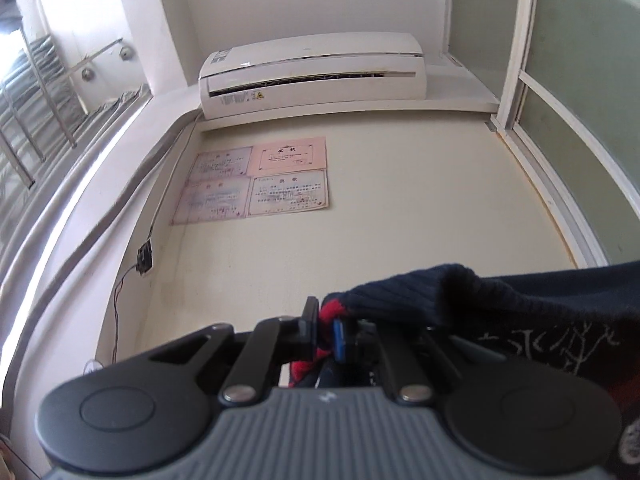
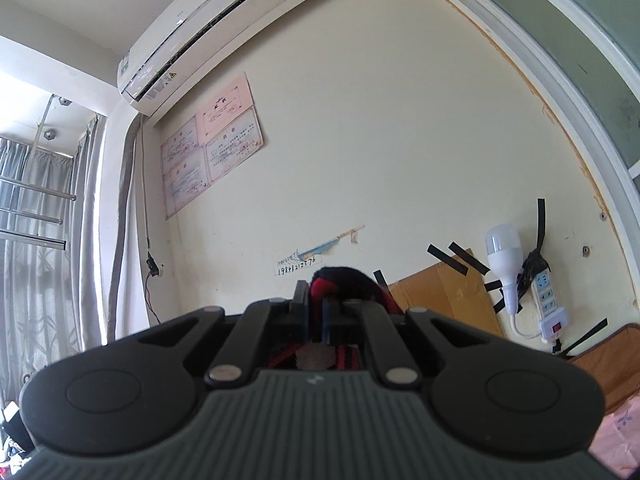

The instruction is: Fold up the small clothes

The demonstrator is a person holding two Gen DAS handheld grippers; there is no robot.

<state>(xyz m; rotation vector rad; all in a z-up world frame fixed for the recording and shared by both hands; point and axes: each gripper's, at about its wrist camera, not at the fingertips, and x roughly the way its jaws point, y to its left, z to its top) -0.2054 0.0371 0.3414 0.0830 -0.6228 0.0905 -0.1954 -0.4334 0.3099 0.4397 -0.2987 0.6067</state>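
Observation:
A dark navy knitted garment (image 1: 500,304) with red trim and a white pattern hangs across the lower right of the left wrist view. My left gripper (image 1: 326,334) is shut on its red and navy edge, tilted up toward the wall. In the right wrist view my right gripper (image 2: 316,304) is also tilted upward and shut on another part of the same garment (image 2: 348,278), where a red and dark fold bulges above the fingers. Most of the garment hangs below both cameras, hidden from view.
A cream wall fills both views, with an air conditioner (image 1: 312,68) high up and pinned certificates (image 1: 256,180). A curtain (image 2: 44,248) hangs at the left. A bulb (image 2: 504,256), a power strip (image 2: 548,300) and taped cardboard (image 2: 448,292) are low on the right.

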